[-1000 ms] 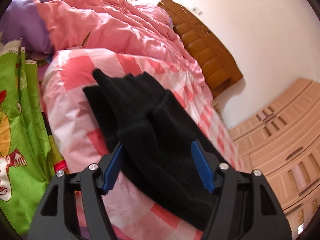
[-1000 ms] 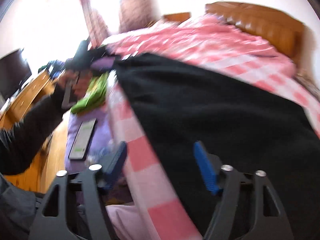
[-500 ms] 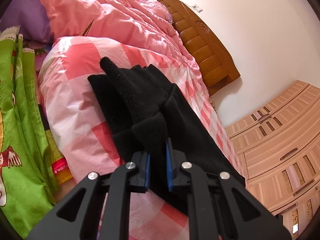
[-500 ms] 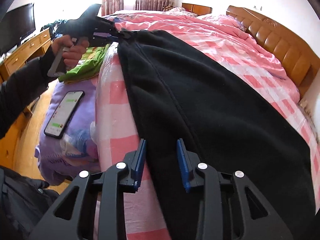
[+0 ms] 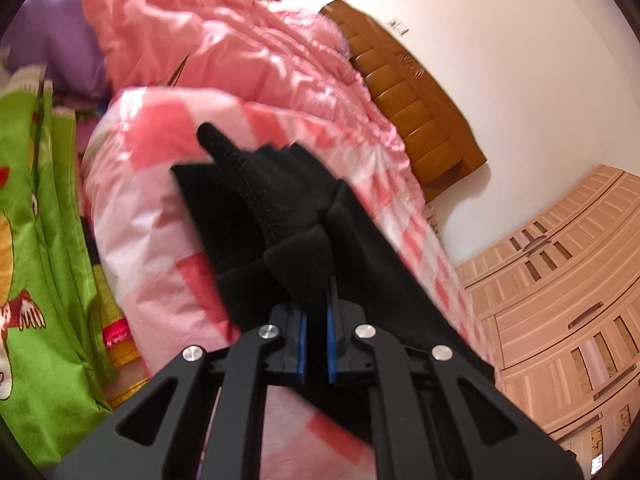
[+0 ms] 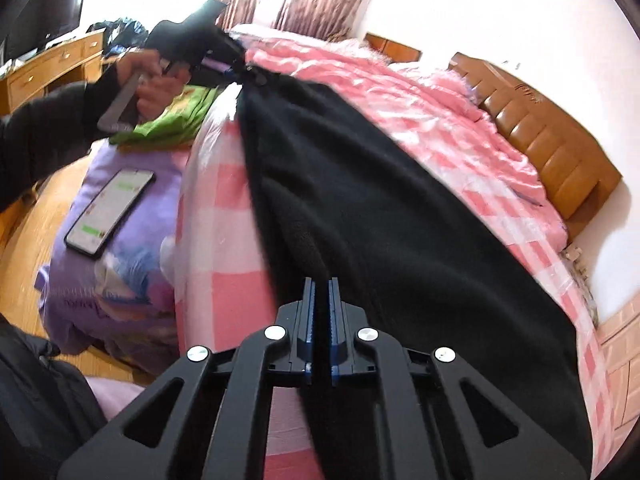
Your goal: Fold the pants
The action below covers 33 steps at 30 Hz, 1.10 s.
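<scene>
Black fleece pants (image 6: 392,216) lie stretched along a pink checked quilt (image 6: 224,248) on the bed. My left gripper (image 5: 316,300) is shut on a bunched fold at one end of the pants (image 5: 276,204), lifting it slightly. My right gripper (image 6: 321,292) is shut on the pants' near edge at the other end. In the right wrist view the left gripper (image 6: 240,68) shows far off, held by a hand, pinching the far end of the pants.
A phone (image 6: 110,212) lies on a purple bundle beside the bed. A green blanket (image 5: 36,240) lies left of the quilt. A wooden headboard (image 5: 404,92), a wardrobe (image 5: 568,288), a desk with a TV (image 6: 44,32) and a crumpled pink duvet (image 5: 224,44) surround the bed.
Both grippers went from open to shut on the pants. The left one has gathered and lifted a fold; the right one closed on the near edge.
</scene>
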Each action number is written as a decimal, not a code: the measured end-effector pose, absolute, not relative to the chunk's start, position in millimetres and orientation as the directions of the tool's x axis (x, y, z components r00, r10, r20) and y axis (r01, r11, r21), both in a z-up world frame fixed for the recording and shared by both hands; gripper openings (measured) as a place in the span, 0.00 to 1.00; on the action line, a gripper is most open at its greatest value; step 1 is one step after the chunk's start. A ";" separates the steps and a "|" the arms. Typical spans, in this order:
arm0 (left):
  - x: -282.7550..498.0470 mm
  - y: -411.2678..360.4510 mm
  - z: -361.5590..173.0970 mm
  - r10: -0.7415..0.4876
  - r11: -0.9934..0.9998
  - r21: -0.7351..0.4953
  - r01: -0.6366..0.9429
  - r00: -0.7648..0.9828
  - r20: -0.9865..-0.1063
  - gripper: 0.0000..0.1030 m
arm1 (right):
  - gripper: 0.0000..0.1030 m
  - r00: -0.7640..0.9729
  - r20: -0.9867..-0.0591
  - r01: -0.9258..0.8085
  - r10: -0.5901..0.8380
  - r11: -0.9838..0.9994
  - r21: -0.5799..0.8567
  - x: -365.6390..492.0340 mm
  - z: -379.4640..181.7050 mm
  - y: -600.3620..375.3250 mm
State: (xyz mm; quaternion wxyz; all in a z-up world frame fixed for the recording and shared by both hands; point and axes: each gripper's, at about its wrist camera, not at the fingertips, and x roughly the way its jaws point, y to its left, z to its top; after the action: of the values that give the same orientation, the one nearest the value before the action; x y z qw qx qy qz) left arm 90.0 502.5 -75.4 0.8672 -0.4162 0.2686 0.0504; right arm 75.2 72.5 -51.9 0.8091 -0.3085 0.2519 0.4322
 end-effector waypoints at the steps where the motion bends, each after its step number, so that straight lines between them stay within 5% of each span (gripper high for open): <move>1: 90.9 502.7 -70.9 -0.141 0.651 -0.697 -0.301 0.854 -0.500 0.06 | 0.05 0.496 -0.667 -0.855 0.556 0.446 -0.264 77.0 -47.0 68.8; 14: 94.0 520.6 -106.6 -0.181 0.573 -0.738 -0.357 0.823 -0.538 0.10 | 0.07 0.410 -0.730 -0.893 0.547 0.404 -0.198 66.6 -66.3 72.1; 16: 91.8 523.6 -103.8 -0.200 0.557 -0.758 -0.340 0.831 -0.520 0.13 | 0.15 0.392 -0.742 -0.895 0.544 0.412 -0.171 67.2 -64.8 73.7; 17: 89.6 524.6 -100.3 -0.189 0.558 -0.754 -0.346 0.832 -0.522 0.19 | 0.30 0.376 -0.746 -0.899 0.549 0.411 -0.150 66.2 -63.6 73.6; 18: 82.4 525.0 -91.6 -0.133 0.571 -0.731 -0.374 0.836 -0.532 0.32 | 0.55 0.355 -0.750 -0.904 0.558 0.410 -0.123 64.3 -61.9 72.4; 20: 55.3 518.7 -63.1 0.115 0.603 -0.630 -0.489 0.835 -0.538 0.65 | 0.72 0.325 -0.734 -0.910 0.597 0.409 -0.070 52.3 -54.0 66.6; 22: 39.7 497.9 -34.9 0.251 0.670 -0.531 -0.518 0.832 -0.495 0.68 | 0.72 0.279 -0.698 -0.924 0.659 0.383 -0.007 34.3 -42.4 56.6; 24: 45.7 470.2 -17.2 0.208 0.774 -0.451 -0.444 0.851 -0.482 0.70 | 0.72 0.273 -0.680 -0.921 0.680 0.390 0.021 22.8 -34.6 45.5; 30: 130.9 387.5 -30.1 0.139 0.945 -0.127 -0.301 0.724 -0.676 0.77 | 0.74 0.476 -0.710 -0.755 0.519 0.655 -0.028 49.7 -25.9 -20.4; 33: 168.3 390.0 -56.1 0.150 0.941 -0.091 -0.325 0.645 -0.749 0.77 | 0.86 0.557 -0.734 -0.603 0.389 0.797 -0.035 86.8 -24.6 -58.9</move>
State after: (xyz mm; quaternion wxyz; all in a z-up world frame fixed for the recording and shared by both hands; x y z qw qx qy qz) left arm 168.3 390.0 -56.1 0.9003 -0.1090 0.4002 0.1319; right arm 86.8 -58.9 -24.6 0.8706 -0.1430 0.3747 0.2850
